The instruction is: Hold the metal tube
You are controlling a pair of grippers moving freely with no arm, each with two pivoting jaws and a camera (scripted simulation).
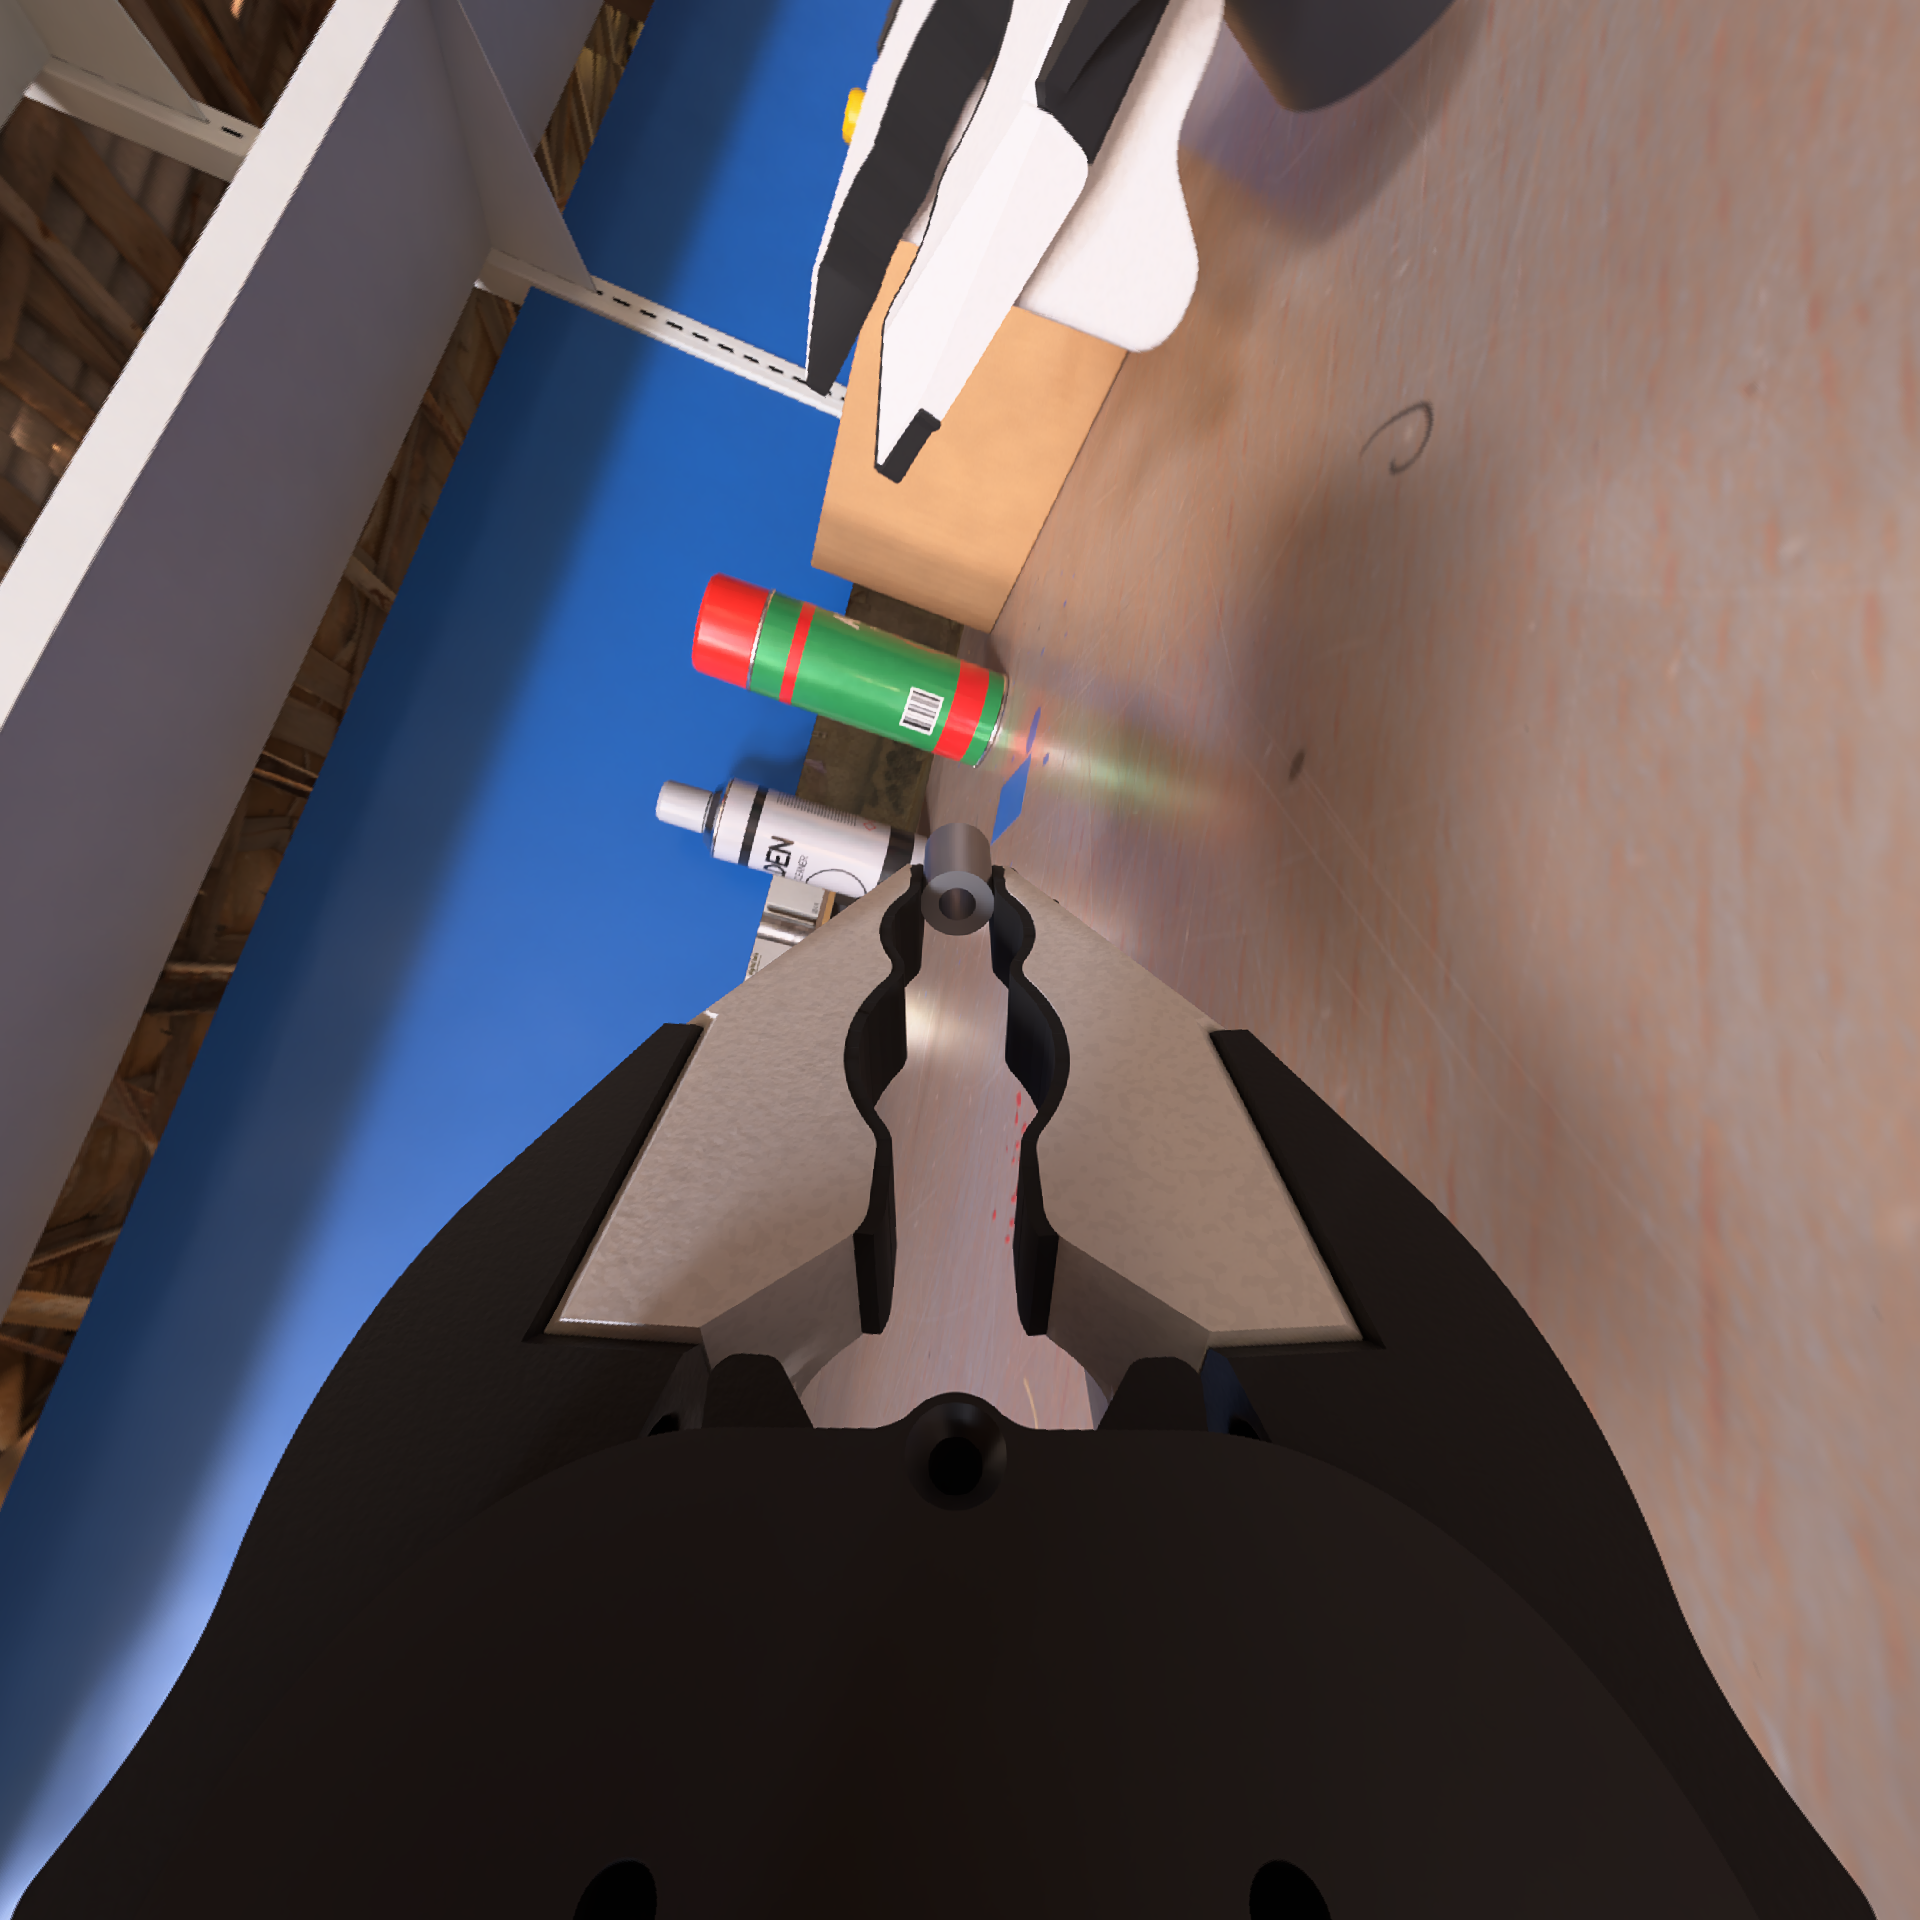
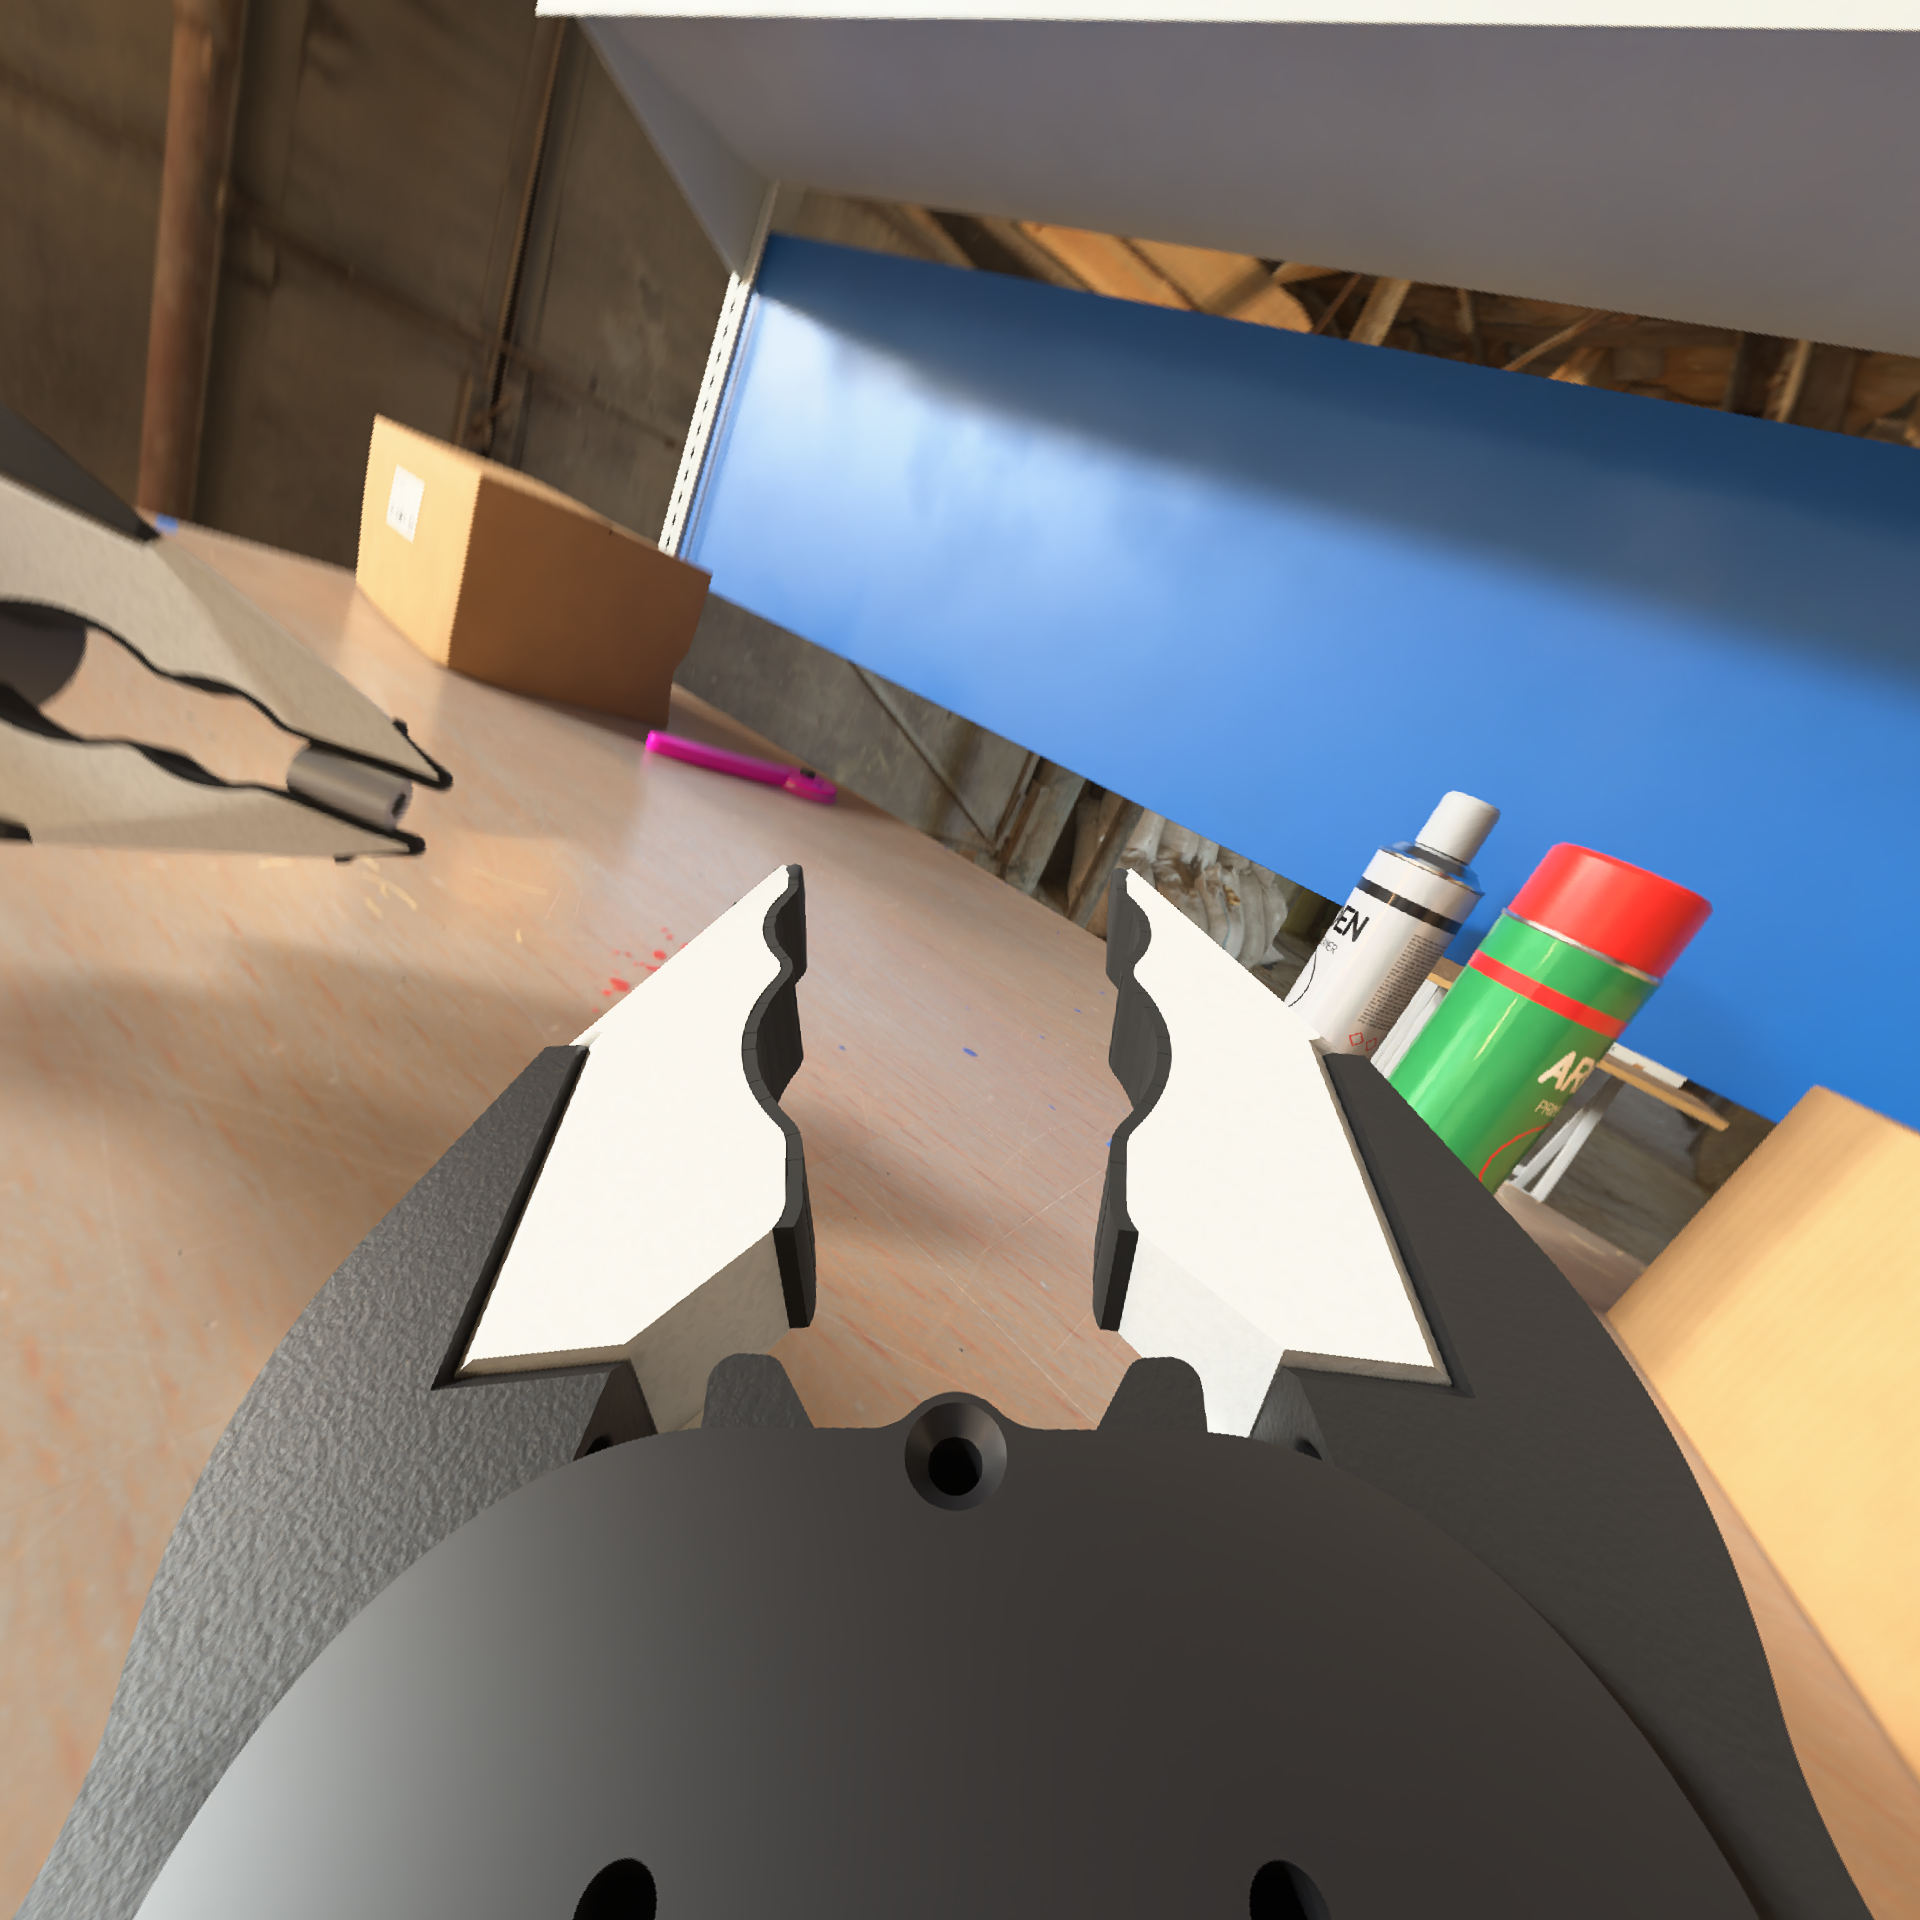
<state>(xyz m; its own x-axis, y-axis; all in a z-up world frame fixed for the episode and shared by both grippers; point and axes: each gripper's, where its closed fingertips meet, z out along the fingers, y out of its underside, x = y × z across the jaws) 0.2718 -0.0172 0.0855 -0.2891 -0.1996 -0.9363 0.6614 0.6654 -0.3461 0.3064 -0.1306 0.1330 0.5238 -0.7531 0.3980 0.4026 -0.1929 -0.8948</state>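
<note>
Left gripper (image 1: 957, 883) is closed narrow on the metal tube (image 1: 956, 896), which sits pinched at the very fingertips, its open bore facing the left wrist camera. From the right wrist view the same tube (image 2: 348, 787) shows held off the wooden bench top (image 2: 312, 1039), lying crosswise between the left gripper's fingertips (image 2: 421, 805). Right gripper (image 2: 956, 904) stands wide open and holds nothing; bare bench shows between its fingers. It also shows in the left wrist view (image 1: 862, 426), well apart from the tube. Surroundings: a green spray can with a red cap (image 1: 847, 670) and a white spray can (image 1: 784, 836) stand side by side near the bench's back edge, in front of a blue back panel (image 1: 582, 727); the white can sits just behind the tube in the left wrist view. A cardboard box (image 2: 520, 582) stands at the far corner of the bench, and a pink marker (image 2: 738, 767) lies on the surface beside it. A second light-brown box (image 2: 1787, 1351) sits close on the right gripper's right side, next to the green can (image 2: 1538, 1018). A white shelf (image 2: 1247, 135) spans overhead. Red paint specks (image 2: 634, 966) mark the bench. Nothing lies between the two grippers.
</note>
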